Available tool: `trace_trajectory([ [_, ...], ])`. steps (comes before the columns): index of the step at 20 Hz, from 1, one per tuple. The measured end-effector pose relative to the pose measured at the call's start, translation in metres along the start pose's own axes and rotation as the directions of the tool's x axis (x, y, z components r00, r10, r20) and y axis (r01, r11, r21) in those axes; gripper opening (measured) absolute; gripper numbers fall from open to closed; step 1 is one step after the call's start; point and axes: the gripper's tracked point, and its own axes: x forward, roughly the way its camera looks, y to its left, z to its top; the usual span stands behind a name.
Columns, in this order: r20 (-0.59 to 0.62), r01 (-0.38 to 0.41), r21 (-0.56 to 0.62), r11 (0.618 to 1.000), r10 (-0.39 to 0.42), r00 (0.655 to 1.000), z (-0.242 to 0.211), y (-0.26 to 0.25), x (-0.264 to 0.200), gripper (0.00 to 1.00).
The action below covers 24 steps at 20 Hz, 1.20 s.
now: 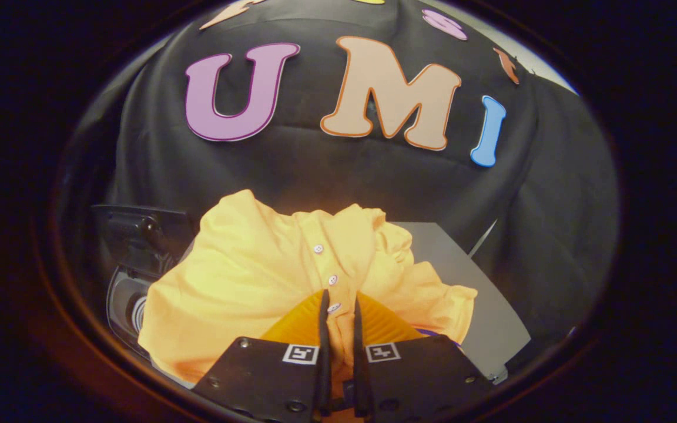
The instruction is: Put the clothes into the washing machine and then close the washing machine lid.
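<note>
A yellow button-up shirt (256, 276) hangs bunched from my gripper (338, 305), whose two fingers press together on the fabric at the button placket. The shirt spreads out ahead of and to both sides of the fingers. To the left, partly hidden behind the shirt, is the washing machine (124, 294), with its dark raised lid (133, 232) standing up behind the opening. The drum opening is mostly covered by the cloth.
A grey tabletop (479, 294) lies to the right, beyond the shirt, with its edge near the right finger. Black booth cloth (315, 170) rises behind everything.
</note>
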Motion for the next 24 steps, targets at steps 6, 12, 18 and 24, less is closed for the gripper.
trace_trajectory([
  [6, 0.069, -0.052, 0.122, 0.991, 0.043, 0.997, 0.018, 0.019, -0.020, 0.11],
  [12, 0.166, -0.209, 0.168, 0.963, 0.182, 0.969, 0.057, 0.077, -0.060, 0.11],
  [18, 0.203, -0.280, 0.134, 0.950, 0.251, 0.947, 0.088, 0.129, -0.083, 0.11],
  [24, 0.219, -0.358, 0.088, 0.929, 0.333, 0.917, 0.112, 0.192, -0.095, 0.11],
])
